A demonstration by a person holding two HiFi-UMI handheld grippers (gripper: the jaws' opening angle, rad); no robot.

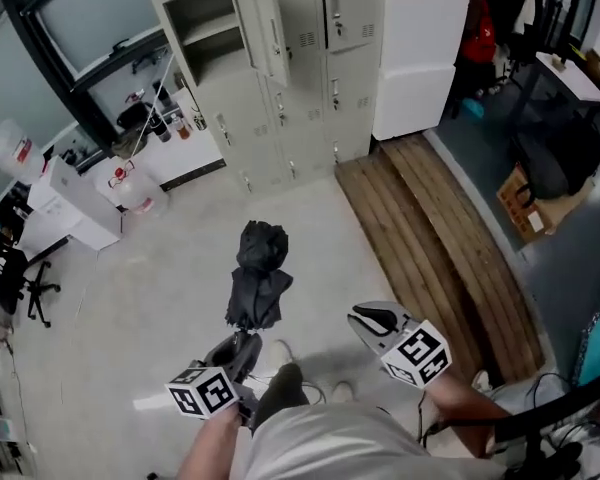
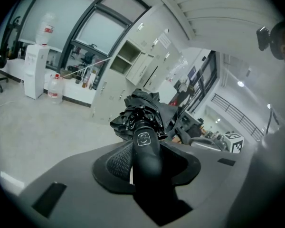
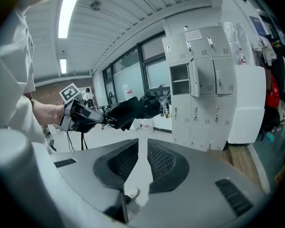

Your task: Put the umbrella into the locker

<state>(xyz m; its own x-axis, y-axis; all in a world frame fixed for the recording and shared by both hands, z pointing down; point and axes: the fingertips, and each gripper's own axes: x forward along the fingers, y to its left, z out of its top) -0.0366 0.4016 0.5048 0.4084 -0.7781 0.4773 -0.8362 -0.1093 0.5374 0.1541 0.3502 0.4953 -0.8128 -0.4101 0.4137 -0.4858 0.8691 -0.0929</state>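
A folded black umbrella (image 1: 258, 278) sticks forward and up from my left gripper (image 1: 242, 348), which is shut on its handle (image 2: 145, 148). In the left gripper view the bunched canopy (image 2: 143, 109) fills the space just beyond the jaws. My right gripper (image 1: 365, 318) is to the right of the umbrella, shut and empty; its own view shows the pads (image 3: 156, 158) nearly together over the floor. The beige lockers (image 1: 280, 118) stand ahead across the floor, with one upper compartment (image 1: 212, 33) open and its door (image 1: 265, 28) swung out. From the right gripper view the umbrella (image 3: 133, 110) and left gripper (image 3: 78, 118) appear left of the open compartment (image 3: 179, 80).
A white block (image 1: 420, 53) leans against the lockers' right side. Wooden boards (image 1: 430, 238) lie on the floor to the right. At left are a white cabinet (image 1: 75, 203), a water jug (image 1: 130, 188) and an office chair (image 1: 15, 278). My shoes (image 1: 280, 353) show below.
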